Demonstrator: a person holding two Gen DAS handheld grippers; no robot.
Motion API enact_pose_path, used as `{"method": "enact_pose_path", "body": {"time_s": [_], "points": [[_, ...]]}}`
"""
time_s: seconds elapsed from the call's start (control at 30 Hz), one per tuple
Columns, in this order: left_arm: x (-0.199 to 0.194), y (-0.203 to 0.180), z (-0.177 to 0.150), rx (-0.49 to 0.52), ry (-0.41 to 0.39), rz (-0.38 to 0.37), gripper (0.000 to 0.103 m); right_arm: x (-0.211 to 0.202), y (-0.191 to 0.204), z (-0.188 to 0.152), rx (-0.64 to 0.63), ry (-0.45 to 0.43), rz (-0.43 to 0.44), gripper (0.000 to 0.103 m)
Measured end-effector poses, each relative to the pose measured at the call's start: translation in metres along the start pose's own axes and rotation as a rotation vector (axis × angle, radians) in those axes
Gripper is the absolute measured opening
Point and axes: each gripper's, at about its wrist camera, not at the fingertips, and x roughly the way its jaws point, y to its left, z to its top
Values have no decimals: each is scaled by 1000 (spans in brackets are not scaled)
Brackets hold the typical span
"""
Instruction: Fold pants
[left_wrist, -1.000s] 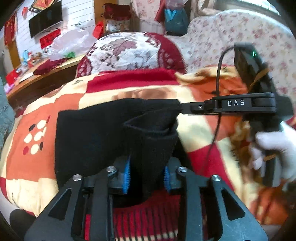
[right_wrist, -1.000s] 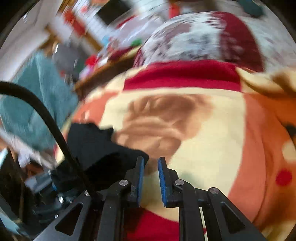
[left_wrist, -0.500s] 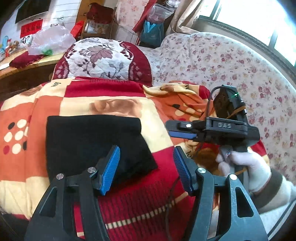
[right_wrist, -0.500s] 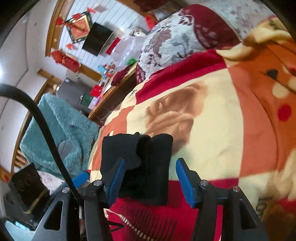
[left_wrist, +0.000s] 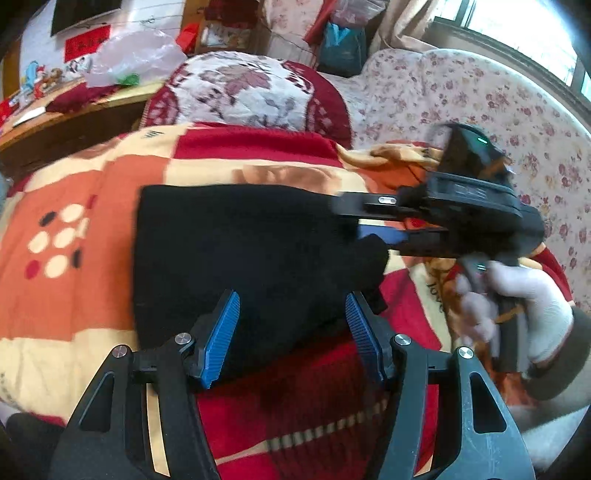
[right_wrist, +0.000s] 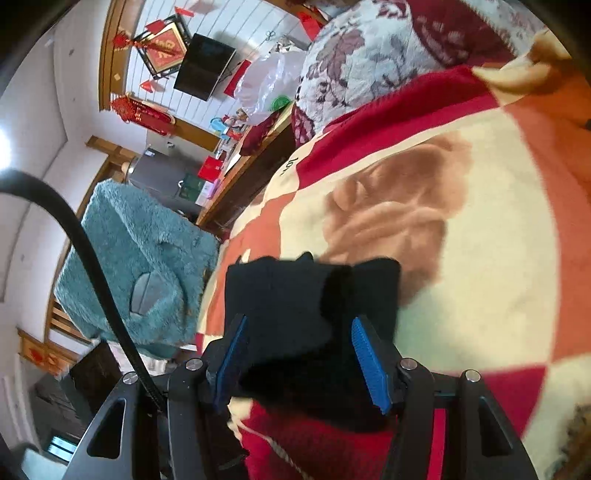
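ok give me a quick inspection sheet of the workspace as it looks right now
surface: patterned blanket in red, orange and cream spread over a sofa.
job's things: black pants folded into a compact rectangle, lying flat on the blanket.
clutter: nothing seen on the blanket beside the pants.
grippers: left gripper open, pads either side of the pants' near edge, not pressing. right gripper open, pants' end between its pads; held by a white-gloved hand.
cables: black cable arcing past the right gripper.
surroundings: floral cushion, flowered sofa back, teal fluffy throw, wooden table with a plastic bag, dark screen on the wall.
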Motion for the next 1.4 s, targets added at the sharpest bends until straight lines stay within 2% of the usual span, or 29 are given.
{"method": "enact_pose_path", "body": {"time_s": [0.03,0.07,0.1,0.2,0.33,0.43,0.57,0.67,0.7,0.77,0.83,0.97,1.03,1.13,1.27,1.4], "points": [[6,-3,0,-9,11,-18,59,9,-2,3,-1,22,25,54],[12,-5,-1,-27,25,-56,59,13,-2,5,-8,30,41,46],[20,-7,-2,-46,44,-94,59,19,-1,6,-28,35,39,27],[30,-13,-2,-46,60,-99,59,21,5,6,-105,22,-9,16],[38,-22,9,-77,72,-184,59,10,19,12,-235,19,-93,14],[44,-36,11,-20,70,-167,59,6,24,16,-308,17,-183,14],[53,-38,5,-14,83,-165,59,17,10,11,-349,13,-286,14],[41,-32,6,-29,97,-190,59,12,-7,10,-238,-12,-216,16],[35,-29,7,-38,98,-199,59,6,-7,10,-220,-17,-212,17],[22,-24,8,-45,94,-199,59,-7,0,10,-227,-28,-259,22],[7,-17,9,-40,74,-165,59,-24,11,8,-239,-44,-270,22],[-17,0,9,-49,34,-82,59,-46,43,-3,-300,-76,-218,22],[-23,8,9,-46,14,-19,59,-46,61,-13,-352,-67,-181,22],[-23,18,8,-63,18,38,59,-26,77,-20,-389,-23,-157,22],[-18,30,4,-71,16,101,59,2,86,-33,-449,41,-215,22],[-7,42,-1,-99,33,128,59,14,79,-52,-487,90,-316,22]]}}
